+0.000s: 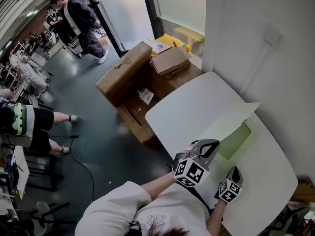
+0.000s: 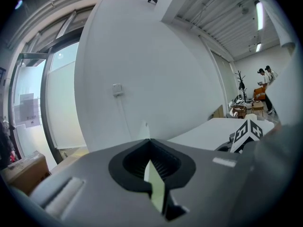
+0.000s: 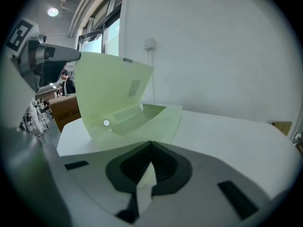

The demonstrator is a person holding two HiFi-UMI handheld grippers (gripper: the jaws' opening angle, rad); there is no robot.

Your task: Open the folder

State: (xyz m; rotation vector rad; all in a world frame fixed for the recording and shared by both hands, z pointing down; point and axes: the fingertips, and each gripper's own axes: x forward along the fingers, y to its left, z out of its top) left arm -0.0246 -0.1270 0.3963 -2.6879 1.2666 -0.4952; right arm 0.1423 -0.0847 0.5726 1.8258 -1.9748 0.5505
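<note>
Between the jaws of the left gripper (image 2: 151, 148) sits a thin, pale green sheet edge, and the jaws are pressed together on it. This sheet is the cover of the folder (image 1: 219, 119), lifted away from the lower half. The right gripper (image 3: 150, 148) also has its jaws closed on a thin pale edge. I judge it is the near edge of the lower half, pinched to keep it down on the white tabletop (image 1: 187, 107) while the cover goes up. The folder lies near the wall side of the tabletop and is about half open. Its cover stands steeply, and an inner pocket and a small round button (image 3: 106, 123) are visible.
</note>
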